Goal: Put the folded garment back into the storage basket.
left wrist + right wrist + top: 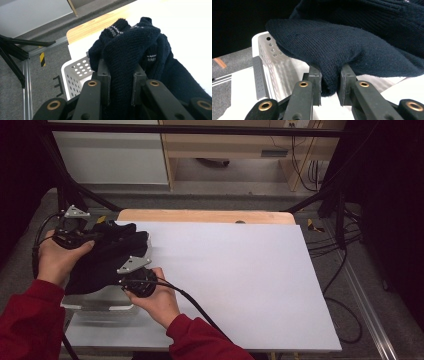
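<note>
Item: dark navy knitted garment (107, 257), bunched, being held over a white perforated basket (100, 307) at the near left corner of the worktop (240, 280). In the left gripper view, pale woven lettering is showing on ribbed bands of the knit (115, 29); it is too small to read. No other brand or label is legible.

Left tool (121, 82): its jaws are closing on a thick fold of the garment, pads pressing the knit from both sides. In the high view the person's left hand (57, 257) is carrying this tool at the garment's far left edge.

Right tool (330, 85): its jaws are pinching a hanging fold of the same garment just above the basket's rim. The right hand (160, 302) is gripping it at the garment's near side, a black cable (200, 312) trailing toward the person. Both sleeves are red.

Surface: a white sheet is covering the worktop, a strip of pale wood (205, 216) showing along the far edge.

Room: grey carpeted floor (30, 265), black frame struts, yellow-and-black striped tape (42, 59) on the floor, cables lying at the right, pale cabinets behind.
</note>
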A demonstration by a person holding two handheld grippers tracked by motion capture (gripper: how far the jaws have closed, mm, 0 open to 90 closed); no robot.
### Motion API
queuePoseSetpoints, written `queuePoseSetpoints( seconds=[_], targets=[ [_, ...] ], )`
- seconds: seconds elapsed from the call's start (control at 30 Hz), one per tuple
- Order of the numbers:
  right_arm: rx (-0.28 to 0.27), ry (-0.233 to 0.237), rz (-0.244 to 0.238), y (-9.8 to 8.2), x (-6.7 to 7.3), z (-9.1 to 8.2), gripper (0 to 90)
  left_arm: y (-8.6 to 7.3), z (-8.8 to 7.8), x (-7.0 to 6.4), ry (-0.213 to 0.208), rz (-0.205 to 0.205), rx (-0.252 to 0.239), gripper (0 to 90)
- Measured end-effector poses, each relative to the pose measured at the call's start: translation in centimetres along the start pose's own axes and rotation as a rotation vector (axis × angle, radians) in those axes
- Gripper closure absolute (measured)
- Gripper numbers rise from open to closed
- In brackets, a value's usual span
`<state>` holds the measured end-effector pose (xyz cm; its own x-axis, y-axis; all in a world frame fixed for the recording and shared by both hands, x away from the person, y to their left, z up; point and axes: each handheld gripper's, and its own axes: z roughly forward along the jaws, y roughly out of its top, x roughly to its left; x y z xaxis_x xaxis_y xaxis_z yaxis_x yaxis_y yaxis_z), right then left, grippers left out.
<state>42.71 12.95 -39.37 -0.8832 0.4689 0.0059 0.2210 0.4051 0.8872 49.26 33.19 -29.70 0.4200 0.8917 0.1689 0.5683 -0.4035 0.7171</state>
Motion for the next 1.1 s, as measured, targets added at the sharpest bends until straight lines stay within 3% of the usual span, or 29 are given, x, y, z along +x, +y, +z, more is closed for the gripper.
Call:
queuePoseSetpoints(
  seconds=[0.3, 0.8, 1.1],
  targets=[
    [-0.003, 0.012, 0.000, -0.2, 0.1, 0.1, 75.8, -0.1, 0.5, 0.4, -0.003, -0.006, 0.019, 75.5],
    [0.009, 0.015, 0.029, -0.3, -0.1, 1.5, 75.4, -0.9, 2.5, 2.0, 0.017, -0.056, 0.057, 75.4],
    [0.036, 0.012, 0.040, 0.1, -0.7, 2.2, 75.0, -0.7, 3.9, 2.2, 0.022, -0.055, 0.091, 75.3]
  ],
)
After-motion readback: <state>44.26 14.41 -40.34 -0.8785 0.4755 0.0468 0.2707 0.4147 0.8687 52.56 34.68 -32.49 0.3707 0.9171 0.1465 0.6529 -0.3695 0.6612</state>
